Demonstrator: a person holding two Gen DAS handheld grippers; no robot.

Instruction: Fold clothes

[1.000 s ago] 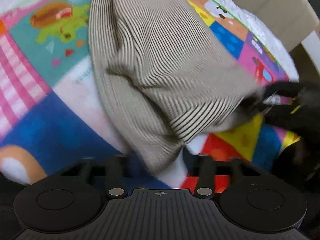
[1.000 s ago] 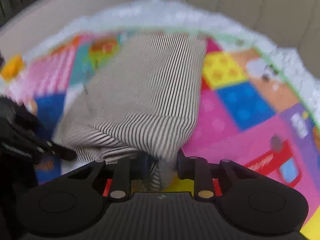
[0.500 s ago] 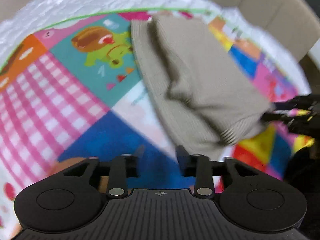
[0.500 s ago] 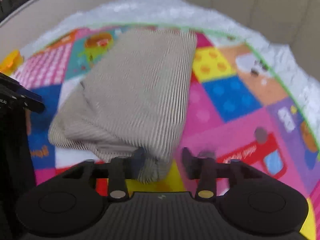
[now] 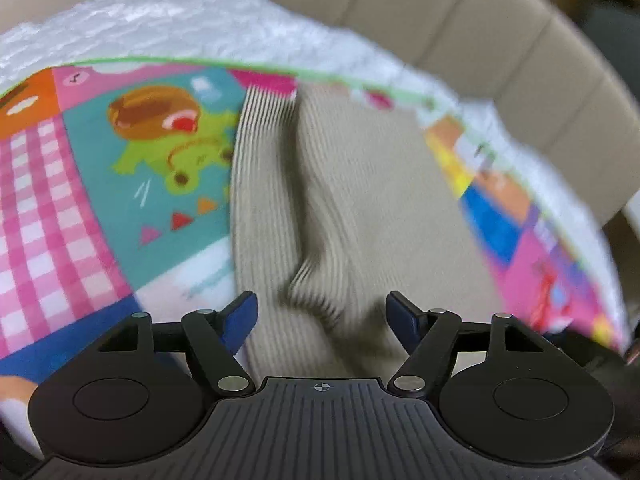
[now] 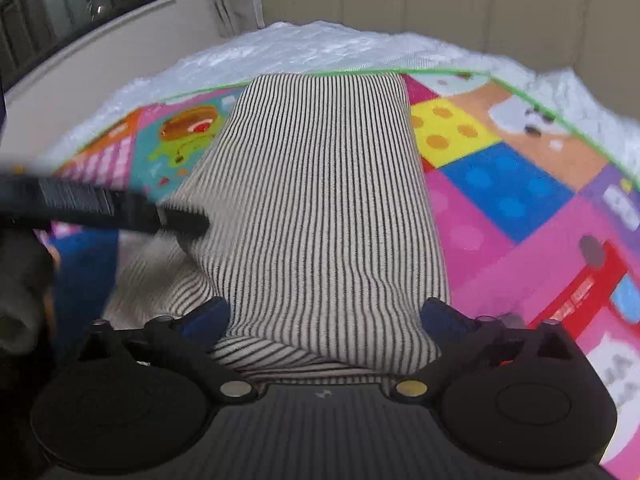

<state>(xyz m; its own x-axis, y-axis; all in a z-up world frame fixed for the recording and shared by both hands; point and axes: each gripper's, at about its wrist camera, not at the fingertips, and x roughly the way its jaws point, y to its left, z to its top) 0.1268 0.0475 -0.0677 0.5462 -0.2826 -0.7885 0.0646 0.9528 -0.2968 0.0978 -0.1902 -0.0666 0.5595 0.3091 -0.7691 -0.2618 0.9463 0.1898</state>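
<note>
A beige garment with thin dark stripes [image 6: 320, 208] lies folded into a long block on a colourful play mat [image 6: 520, 208]. It also shows blurred in the left wrist view [image 5: 360, 208]. My left gripper [image 5: 322, 316] is open, its jaws wide apart over the near left part of the garment. My right gripper [image 6: 326, 316] is open, its jaws spread either side of the garment's near end. Neither holds cloth. The left gripper's fingers [image 6: 184, 216] show in the right wrist view, over the garment's left edge.
The mat [image 5: 80, 184] lies on a white quilted cover [image 6: 304, 44]. A beige padded backrest [image 5: 460, 32] stands behind. A window and wall [image 6: 80, 20] are at the far left.
Both grippers let go of the garment's near end and opened wide. The garment dropped flat onto the mat. The left gripper swung to the right over the garment.
</note>
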